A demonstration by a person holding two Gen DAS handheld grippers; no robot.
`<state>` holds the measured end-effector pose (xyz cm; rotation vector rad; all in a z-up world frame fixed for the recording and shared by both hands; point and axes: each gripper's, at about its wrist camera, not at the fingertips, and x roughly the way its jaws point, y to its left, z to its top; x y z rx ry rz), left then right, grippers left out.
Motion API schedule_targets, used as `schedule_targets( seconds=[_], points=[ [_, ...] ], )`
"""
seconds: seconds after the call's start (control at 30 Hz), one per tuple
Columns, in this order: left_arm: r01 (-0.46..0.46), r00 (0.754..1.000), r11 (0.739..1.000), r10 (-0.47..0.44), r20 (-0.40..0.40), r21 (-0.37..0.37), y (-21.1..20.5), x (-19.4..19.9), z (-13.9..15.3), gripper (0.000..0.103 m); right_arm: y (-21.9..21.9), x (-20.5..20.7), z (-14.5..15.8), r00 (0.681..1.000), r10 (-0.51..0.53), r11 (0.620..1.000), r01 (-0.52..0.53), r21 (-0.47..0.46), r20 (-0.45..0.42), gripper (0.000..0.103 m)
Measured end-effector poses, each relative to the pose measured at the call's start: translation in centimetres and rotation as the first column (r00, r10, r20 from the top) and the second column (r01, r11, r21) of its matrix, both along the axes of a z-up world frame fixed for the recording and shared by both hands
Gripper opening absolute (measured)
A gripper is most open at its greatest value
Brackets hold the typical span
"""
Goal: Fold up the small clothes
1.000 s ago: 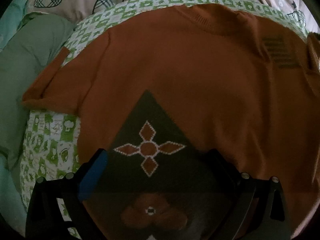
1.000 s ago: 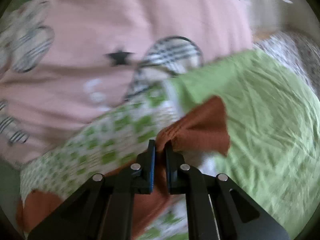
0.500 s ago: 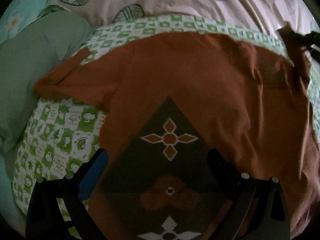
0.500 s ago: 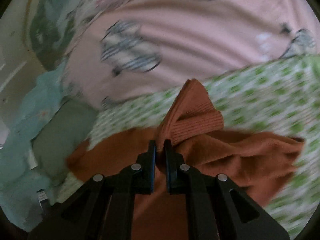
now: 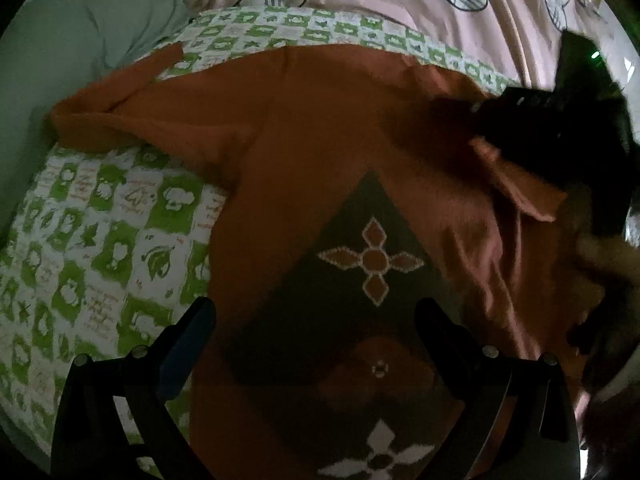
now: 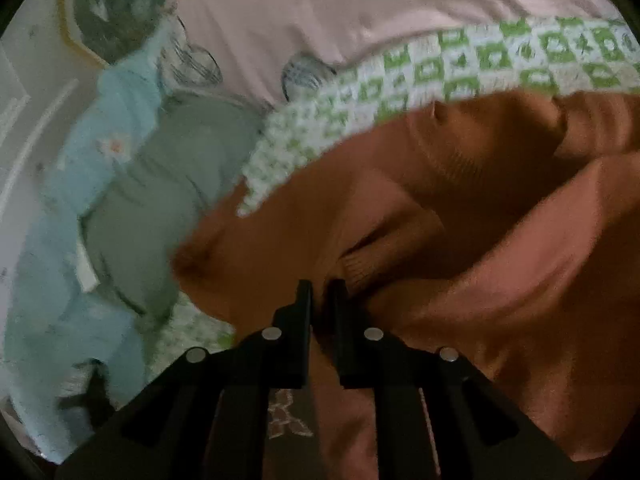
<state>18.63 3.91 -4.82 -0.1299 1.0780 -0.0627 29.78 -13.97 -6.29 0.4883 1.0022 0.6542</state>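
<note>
Left wrist view showed the orange sweater [image 5: 328, 128] spread on a green-checked blanket [image 5: 92, 236], its dark diamond panel [image 5: 360, 280] lying between the wide-spread fingers of the left gripper [image 5: 316, 320], which held nothing and hovered over the lower body. One sleeve [image 5: 116, 88] stretched out flat toward a grey-green pillow [image 5: 80, 40]. On the opposite side the right gripper [image 6: 320, 292] had its jaws pinched nearly together on the ribbed cuff [image 6: 372, 264] of the other sleeve, carried in over the sweater's chest (the fabric bunched and rose in a soft ridge beside it). Motion blur made the exact bite hard to read, though cloth appeared to run between the fingers. Judged from this, the sleeve-in fold was under way. The next move probably called for laying that cuff flat across the chest, letting go, then smoothing the ridge before the far sleeve was taken. A pink quilt [image 6: 360, 12] lay beyond.
</note>
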Motion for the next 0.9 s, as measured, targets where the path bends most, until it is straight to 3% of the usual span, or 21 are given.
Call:
schedule_targets(
  seconds=[0.1,0.13,0.17,0.43,0.5,0.57,0.63,0.73,0.83,0.9],
  points=[
    [0.01,1.0,1.0,-0.01,0.015,-0.007,-0.2,1.6,0.0,0.1,-1.0,-0.7,-0.2,1.0,-0.001,0.999,0.001,0.047,-0.015,0.033],
    [0.021,1.0,1.0,-0.02,0.022,-0.009,-0.6,2.5,0.1,0.1,-2.1,-1.3,0.2,1.0,-0.02,0.998,0.02,0.067,-0.01,0.047],
    [0.025,0.999,1.0,-0.025,0.027,-0.009,-0.8,3.4,0.0,0.1,-3.2,-1.8,0.6,0.999,-0.043,0.996,0.043,0.08,0.002,0.054],
    [0.061,0.997,0.993,-0.055,0.061,-0.096,-3.6,13.4,-0.3,0.097,-11.9,-6.3,2.6,0.967,-0.252,0.967,0.25,0.049,0.042,0.055],
    [0.057,0.997,0.994,-0.052,0.052,-0.093,-3.7,15.3,-0.6,0.088,-13.7,-7.7,2.8,0.956,-0.288,0.957,0.286,0.041,0.049,0.055],
    [0.049,0.998,0.998,-0.048,0.034,-0.025,-3.8,16.2,-1.3,0.078,-14.7,-8.6,3.1,0.951,-0.305,0.952,0.304,0.039,0.053,0.055],
    [0.045,0.999,0.999,-0.045,0.028,0.004,-3.1,15.4,-1.8,0.078,-15.2,-9.1,3.3,0.946,-0.317,0.948,0.315,0.043,0.061,0.055],
    [0.055,0.998,0.997,-0.054,0.029,-0.047,-2.3,13.5,-1.0,0.076,-15.5,-9.7,3.7,0.943,-0.325,0.945,0.322,0.053,0.071,0.055],
    [0.103,0.994,0.988,-0.099,0.047,-0.113,-3.2,12.9,0.4,0.083,-15.2,-9.9,3.8,0.943,-0.327,0.944,0.322,0.076,0.069,0.055],
    [0.11,0.994,0.989,-0.109,0.024,-0.093,-5.0,13.8,0.1,0.085,-14.6,-9.8,3.9,0.943,-0.325,0.944,0.32,0.078,0.066,0.055]
  ],
)
